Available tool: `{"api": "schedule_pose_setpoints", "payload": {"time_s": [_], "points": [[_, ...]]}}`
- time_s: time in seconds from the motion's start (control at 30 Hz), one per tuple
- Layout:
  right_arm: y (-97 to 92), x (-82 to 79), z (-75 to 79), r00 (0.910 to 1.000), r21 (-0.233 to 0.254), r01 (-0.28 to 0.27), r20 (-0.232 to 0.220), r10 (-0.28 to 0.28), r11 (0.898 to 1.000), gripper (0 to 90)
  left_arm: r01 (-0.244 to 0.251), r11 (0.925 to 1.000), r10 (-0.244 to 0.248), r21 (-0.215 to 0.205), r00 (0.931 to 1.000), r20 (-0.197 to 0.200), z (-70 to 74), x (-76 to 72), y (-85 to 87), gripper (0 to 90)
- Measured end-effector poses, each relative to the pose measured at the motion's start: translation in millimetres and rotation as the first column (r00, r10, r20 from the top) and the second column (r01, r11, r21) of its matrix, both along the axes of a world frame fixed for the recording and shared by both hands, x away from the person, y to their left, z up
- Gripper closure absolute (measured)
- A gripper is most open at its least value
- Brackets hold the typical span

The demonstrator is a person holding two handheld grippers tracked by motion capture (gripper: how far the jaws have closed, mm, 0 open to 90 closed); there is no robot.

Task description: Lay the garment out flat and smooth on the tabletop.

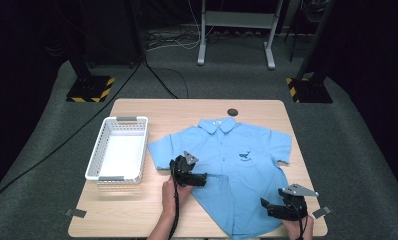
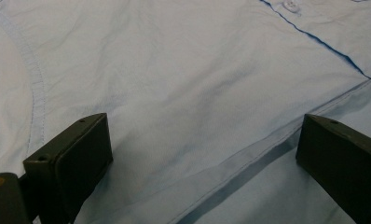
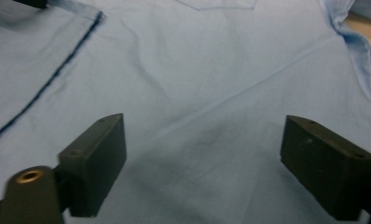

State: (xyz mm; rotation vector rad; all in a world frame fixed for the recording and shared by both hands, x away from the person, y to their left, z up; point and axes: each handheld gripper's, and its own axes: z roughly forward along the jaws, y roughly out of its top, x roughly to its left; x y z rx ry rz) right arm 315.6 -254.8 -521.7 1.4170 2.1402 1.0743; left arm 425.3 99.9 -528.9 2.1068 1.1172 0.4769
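On the worktop (image 1: 137,210), blue shirt (image 1: 237,170) spread flat beside white basket (image 1: 118,148), left gripper (image 1: 199,178) open over its front, right gripper (image 1: 267,207) open at its hem, nothing held.

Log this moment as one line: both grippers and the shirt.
left gripper: open, over shirt front | right gripper: open, at hem | blue shirt: flat, face up | white basket: beside shirt
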Motion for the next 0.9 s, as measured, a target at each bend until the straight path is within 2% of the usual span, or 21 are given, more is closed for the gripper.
{"api": "schedule_pose_setpoints", "payload": {"time_s": [0.07, 0.17, 0.27, 0.33, 0.4, 0.53, 0.67, 0.77, 0.83, 0.9], "points": [[-6.1, 2.2, -4.7, 0.9998, 0.014, 0.008, -0.017, -0.007, 1.0, 10.2, 0.0, 1.0, 0.0, -0.001, 1.0, 0.001, -0.1, 0.0, 0.0, 3.0], [-17.1, 0.6, -5.8, 0.9997, 0.023, 0.025, -0.009, -0.025, 0.999, 9.4, 0.0, 1.0, 0.0, -0.001, 1.0, 0.001, -0.1, 0.0, -0.1, 2.9], [-24.2, -0.9, -6.6, 0.9997, -0.028, 0.023, 0.005, -0.023, 0.999, 9.8, 0.001, 1.0, -0.001, 0.001, 1.0, 0.0, 0.0, 0.0, 0.0, 2.9], [-26.8, -0.6, -6.9, 0.9999, -0.048, -0.003, 0.011, 0.004, 0.999, 10.0, 0.0, 1.0, 0.0, 0.0, 1.0, 0.0, -0.1, 0.0, -0.1, 2.9], [-26.2, 0.9, -7.5, 0.9995, -0.114, -0.021, 0.021, 0.024, 0.993, 9.2, 0.0, 1.0, 0.0, 0.0, 1.0, 0.001, -0.1, 0.0, 0.0, 3.0], [-31.8, 8.9, -7.6, 0.9989, -0.117, -0.042, 0.014, 0.044, 0.992, 6.3, -0.002, 1.0, 0.002, -0.001, 1.0, 0.001, -0.1, 0.0, 0.0, 3.0], [-31.2, 8.6, -7.8, 0.9986, -0.116, -0.052, 0.009, 0.053, 0.992, 4.7, 0.0, 1.0, 0.0, 0.0, 1.0, 0.0, -0.1, 0.1, 0.1, 2.9], [-33.9, 5.7, -7.4, 0.9972, -0.076, -0.074, 0.001, 0.074, 0.994, 3.3, 0.0, 1.0, 0.0, 0.0, 1.0, 0.0, -0.1, 0.1, 0.1, 2.9], [-41.3, 4.4, -6.6, 0.9961, 0.005, -0.088, -0.002, 0.088, 0.996, 3.9, 0.0, 1.0, 0.0, 0.0, 1.0, 0.0, -0.1, 0.1, 0.1, 2.9], [-51.1, 3.4, -5.6, 0.9973, 0.096, -0.072, 0.023, 0.07, 0.993, 4.0, 0.0, 1.0, 0.0, 0.001, 1.0, 0.0, 0.0, 0.0, 0.0, 2.9]]}}
